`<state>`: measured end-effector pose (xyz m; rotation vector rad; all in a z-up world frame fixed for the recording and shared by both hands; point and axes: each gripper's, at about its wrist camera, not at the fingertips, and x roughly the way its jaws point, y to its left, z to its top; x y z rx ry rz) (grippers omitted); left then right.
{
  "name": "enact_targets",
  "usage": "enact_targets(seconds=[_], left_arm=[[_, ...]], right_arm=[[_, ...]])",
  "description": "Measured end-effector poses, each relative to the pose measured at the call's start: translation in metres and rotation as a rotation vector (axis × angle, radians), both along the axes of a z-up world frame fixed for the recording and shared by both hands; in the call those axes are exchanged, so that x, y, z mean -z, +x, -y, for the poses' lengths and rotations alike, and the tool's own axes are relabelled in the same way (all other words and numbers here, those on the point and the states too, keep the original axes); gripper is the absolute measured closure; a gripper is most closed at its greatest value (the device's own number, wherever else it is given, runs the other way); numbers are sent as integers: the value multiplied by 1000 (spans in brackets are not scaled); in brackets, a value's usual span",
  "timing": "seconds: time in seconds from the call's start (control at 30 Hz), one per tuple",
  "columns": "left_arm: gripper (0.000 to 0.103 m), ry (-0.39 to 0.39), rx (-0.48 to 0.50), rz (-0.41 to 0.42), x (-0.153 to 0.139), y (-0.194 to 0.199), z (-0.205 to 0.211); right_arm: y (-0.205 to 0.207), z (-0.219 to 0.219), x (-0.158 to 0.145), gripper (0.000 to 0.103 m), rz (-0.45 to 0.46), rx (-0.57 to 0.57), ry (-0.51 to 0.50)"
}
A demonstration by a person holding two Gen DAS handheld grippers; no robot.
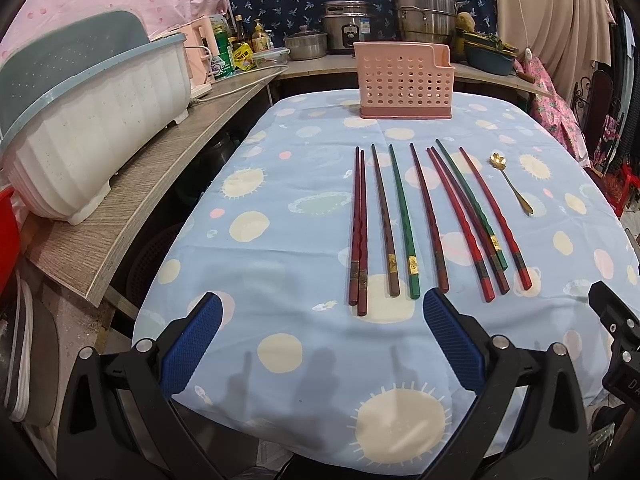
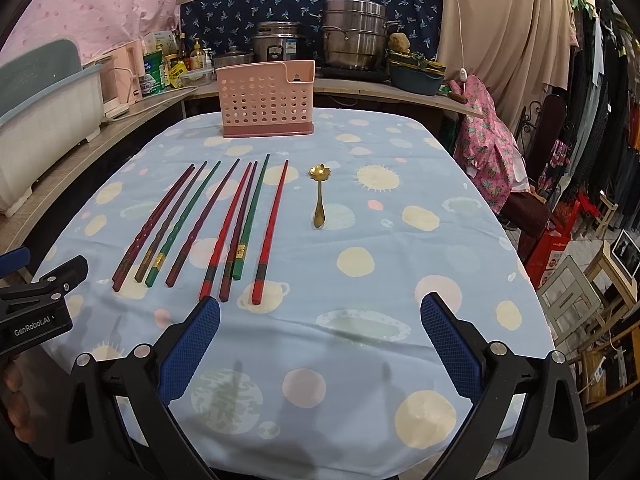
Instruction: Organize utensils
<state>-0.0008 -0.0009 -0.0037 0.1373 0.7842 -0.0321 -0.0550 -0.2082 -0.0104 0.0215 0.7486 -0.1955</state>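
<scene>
Both grippers, left (image 1: 320,336) and right (image 2: 320,336), hover wide open and empty above a blue tablecloth (image 1: 280,360), where chopsticks (image 1: 400,220) and a gold spoon (image 2: 319,196) lie before a pink holder (image 1: 404,80)

A white dish rack (image 1: 92,120) sits on a wooden shelf (image 1: 160,184); steel pots (image 2: 354,38), a rice cooker (image 2: 278,42) and bottles (image 1: 240,46) stand behind.

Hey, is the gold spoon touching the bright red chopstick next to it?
Apart. The right wrist view shows bare tablecloth between the gold spoon and the bright red chopstick along their whole lengths.
</scene>
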Motion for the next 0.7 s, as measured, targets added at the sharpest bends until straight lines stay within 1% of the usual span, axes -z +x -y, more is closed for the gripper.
enact_targets(seconds=[0.7], left_arm=[[7,9,-5,-13,3,5,1]], right_arm=[[6,3,9,7,-17,-8,26]])
